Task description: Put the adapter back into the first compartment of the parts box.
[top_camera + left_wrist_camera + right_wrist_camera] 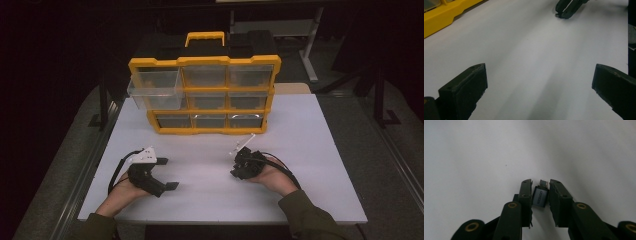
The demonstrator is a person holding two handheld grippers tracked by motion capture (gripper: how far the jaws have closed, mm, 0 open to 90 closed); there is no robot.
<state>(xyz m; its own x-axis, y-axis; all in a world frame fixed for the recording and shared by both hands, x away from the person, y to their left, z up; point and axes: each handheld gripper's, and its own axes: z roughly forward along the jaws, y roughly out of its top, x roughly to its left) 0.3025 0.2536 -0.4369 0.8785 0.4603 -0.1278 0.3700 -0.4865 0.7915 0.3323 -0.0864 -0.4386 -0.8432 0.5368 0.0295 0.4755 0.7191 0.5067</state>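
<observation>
1. The left gripper (pixel 167 173) rests near the table's (pixel 310 150) near-left edge, its jaws wide apart and holding nothing.
2. The yellow drawer organizer (pixel 205 95) stands at the far side, its top-left drawer (pixel 154 87) pulled out.
3. The right gripper (pixel 540 192), at near right, is clamped on a small grey adapter (pixel 540 197), held by its flat sides between the jaw tips. It looks light, rigid and smooth, so it could slip.

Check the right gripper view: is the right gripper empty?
No, the right gripper has its two black fingers closed on a small grey metal adapter with printed lettering, held above the white table.
</observation>
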